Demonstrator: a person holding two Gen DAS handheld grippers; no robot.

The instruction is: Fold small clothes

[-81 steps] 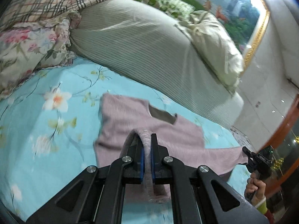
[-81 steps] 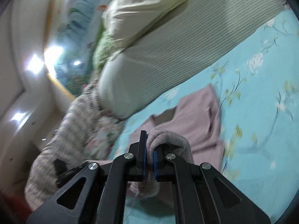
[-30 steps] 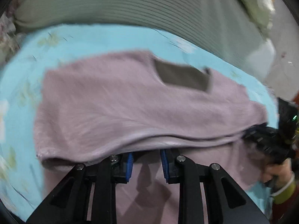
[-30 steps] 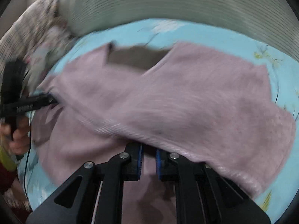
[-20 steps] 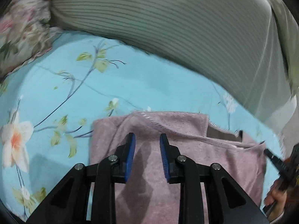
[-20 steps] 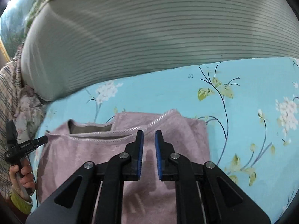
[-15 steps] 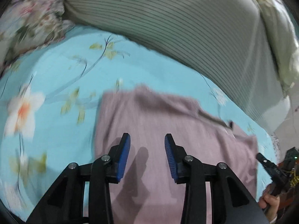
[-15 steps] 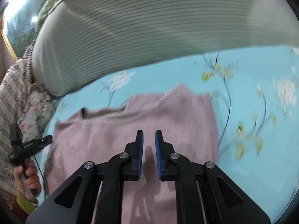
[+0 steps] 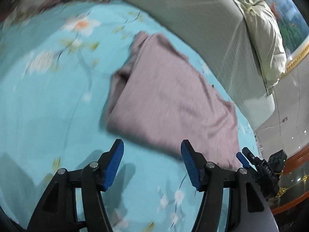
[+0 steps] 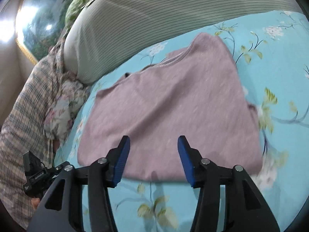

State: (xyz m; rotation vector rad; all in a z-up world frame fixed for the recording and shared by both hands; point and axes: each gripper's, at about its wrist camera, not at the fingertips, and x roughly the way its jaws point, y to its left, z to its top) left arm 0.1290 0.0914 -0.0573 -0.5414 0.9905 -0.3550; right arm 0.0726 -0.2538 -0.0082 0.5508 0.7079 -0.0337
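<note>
A mauve knit top (image 9: 170, 100) (image 10: 173, 104) lies folded in half on the turquoise floral bedsheet (image 9: 48, 106), its ribbed neckline toward the pillows. My left gripper (image 9: 152, 147) hovers over the sheet just short of the top's near fold, jaws opening, nothing between them. My right gripper (image 10: 153, 143) hangs above the top's near edge, jaws opening too, with the cloth beneath but not pinched. Each gripper shows in the other's view: the right one (image 9: 260, 166) at the lower right, the left one (image 10: 38, 176) at the lower left.
A large grey striped bolster (image 9: 193, 19) (image 10: 154, 15) lies along the far side of the bed. Floral and plaid bedding (image 10: 29, 106) is piled to one side. A cream pillow (image 9: 264, 31) and a gold-framed picture (image 9: 297, 52) stand behind.
Both grippers carried the top's lower hem up over its upper part, let go, then pulled back toward me with jaws widening. The top now lies folded in half.
</note>
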